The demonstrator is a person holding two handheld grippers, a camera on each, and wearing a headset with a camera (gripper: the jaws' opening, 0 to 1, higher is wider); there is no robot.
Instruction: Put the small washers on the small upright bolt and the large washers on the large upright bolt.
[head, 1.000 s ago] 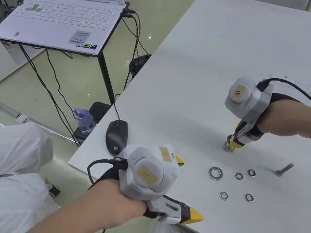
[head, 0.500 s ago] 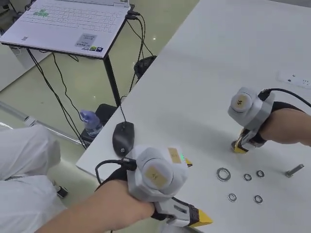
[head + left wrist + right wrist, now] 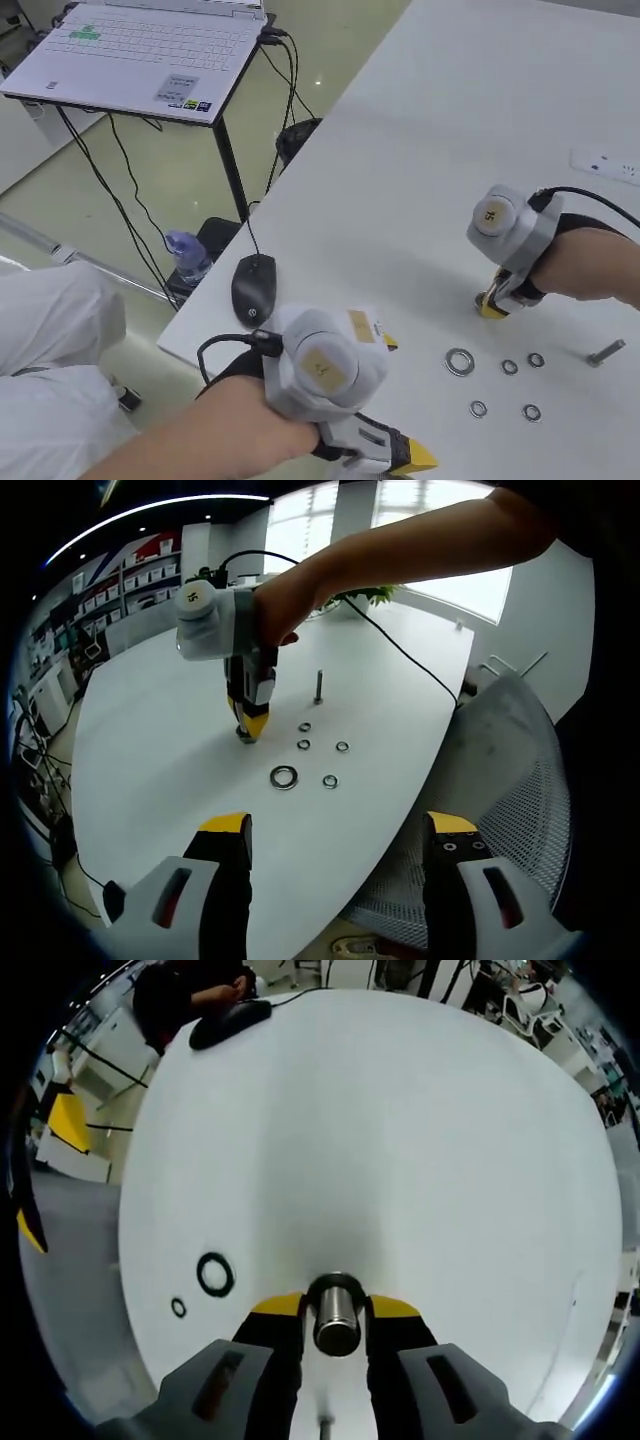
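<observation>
The right tool [image 3: 492, 303] is clamped on the large bolt [image 3: 337, 1318], holding it on end on the desk [image 3: 420, 180], long axis vertical. It grips from above, so the shank's top is covered for now. The large washer [image 3: 460, 361] lies flat just beside the bolt, on its near side, with the small washers [image 3: 510, 367] spread close by. The left tool [image 3: 337, 825] hangs at the desk's near edge, jaws wide apart and empty. Being the free one, it seems better placed to fetch a washer.

White table [image 3: 420, 150] carries mouse [image 3: 253, 288], large washer [image 3: 460, 361], four small washers [image 3: 510, 367] and bolt [image 3: 606, 352]
</observation>
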